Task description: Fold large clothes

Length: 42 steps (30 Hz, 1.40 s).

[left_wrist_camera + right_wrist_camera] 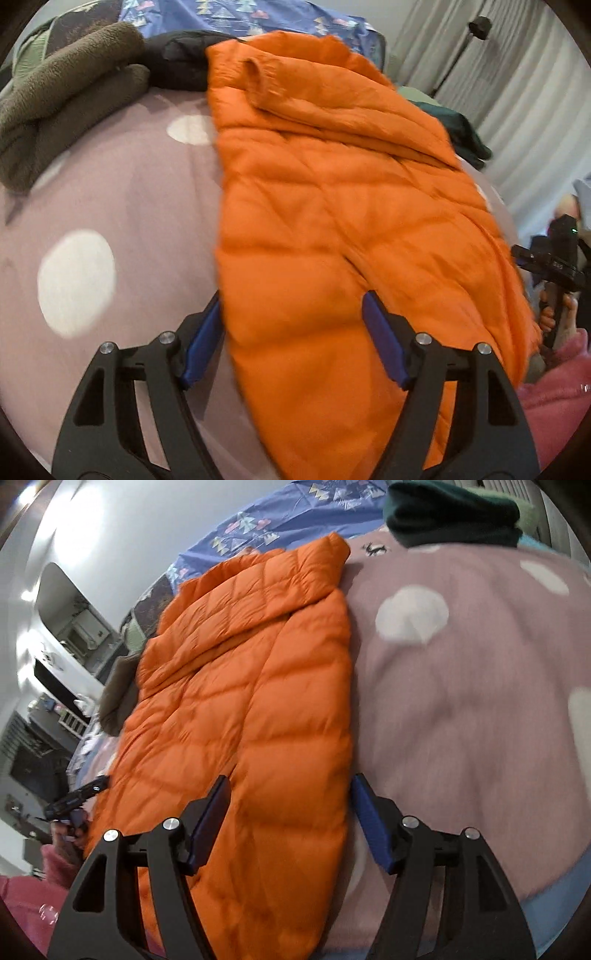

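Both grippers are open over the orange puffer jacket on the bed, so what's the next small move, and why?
Probably lower both and close on the near hem. The orange jacket lies as a long strip on the pink spotted blanket, sleeve already across it. The left gripper and right gripper each straddle a near corner, holding nothing.

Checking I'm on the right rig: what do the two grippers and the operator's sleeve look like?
Both the left gripper and right gripper match: black cut-out frames, silver pivot screws, blue pads on the fingers. No cables visible. The sleeve is fuzzy pink.

Bare blanket point(122, 206) flanks the orange jacket point(332, 206); brown fleece point(62, 96) crowds its far corner.
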Motion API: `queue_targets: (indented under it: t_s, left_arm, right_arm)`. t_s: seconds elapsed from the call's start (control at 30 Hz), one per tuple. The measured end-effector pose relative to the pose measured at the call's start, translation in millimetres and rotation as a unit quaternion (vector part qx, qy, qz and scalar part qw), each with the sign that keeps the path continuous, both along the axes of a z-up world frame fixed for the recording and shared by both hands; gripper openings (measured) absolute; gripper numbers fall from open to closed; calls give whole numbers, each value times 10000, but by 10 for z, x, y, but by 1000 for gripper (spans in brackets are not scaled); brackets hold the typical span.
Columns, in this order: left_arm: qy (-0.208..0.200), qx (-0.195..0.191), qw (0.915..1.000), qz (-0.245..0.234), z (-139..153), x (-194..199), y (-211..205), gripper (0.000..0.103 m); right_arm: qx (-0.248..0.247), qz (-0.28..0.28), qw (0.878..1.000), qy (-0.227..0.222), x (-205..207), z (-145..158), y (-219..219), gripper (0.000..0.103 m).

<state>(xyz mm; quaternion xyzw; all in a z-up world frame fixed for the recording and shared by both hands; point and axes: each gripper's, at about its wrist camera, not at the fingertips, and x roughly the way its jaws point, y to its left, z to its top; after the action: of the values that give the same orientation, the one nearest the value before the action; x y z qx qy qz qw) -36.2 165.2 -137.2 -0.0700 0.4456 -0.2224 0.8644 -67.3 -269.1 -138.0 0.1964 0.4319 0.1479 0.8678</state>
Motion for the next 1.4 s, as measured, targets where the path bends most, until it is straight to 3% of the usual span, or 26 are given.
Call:
queue_targets:
  t_s: [0.17,0.2,0.23,0.27,0.3,0.4,0.53,0.67,0.83,0.97,1.17,1.27,1.4]
  left_arm:
    - [81,-179,9994,-276,-2,-322,-145,71]
    - [80,-181,9994,-291,10,-366,-161,62]
    - [66,-188,9994,-301,26,-433,-168,55]
    - [57,-221,9993,-287,36,-462,-172,35]
    - [58,-285,9993,-245,57,-482,-160,15]
    - [-97,-693,9975,-64,258,-502,-72,6]
    - [-889,-988,9910,-163,794,-714,-76,5]
    - [-1567,-1011,9823,-154,1243,-982,-61,6]
    - [-1820,-1135,9766,159,1488,-1133,51,8]
    - [-1834,-1058,9768,312,1519,-972,55,8]
    - [-1845,-572,9795,567,1461,-297,-105,9]
    - [-1735,-325,9816,731,1317,97,-149,10]
    - [-1295,-172,9864,996,992,600,-150,11]
  right_arm:
    - [563,164,9983,49,-298,-70,18,67]
    - [648,194,9977,57,-341,-80,32,61]
    - [634,203,9978,39,-377,-74,49,45]
    - [581,174,9982,-11,-410,-52,57,31]
    - [645,86,9978,-106,-426,1,43,8]
    - [1084,-187,9911,-750,-488,339,-98,5]
    - [1016,-249,9829,-1515,-634,895,-177,4]
    - [1012,-237,9724,-2089,-880,1266,-224,4]
    - [916,-241,9664,-2392,-957,1432,-224,4]
    - [742,-342,9647,-2503,-669,1463,-161,4]
    - [123,-626,9683,-2415,58,1402,-79,4]
    - [-111,-688,9735,-2180,521,1215,-17,5]
    - [-470,-752,9792,-1827,962,916,25,7]
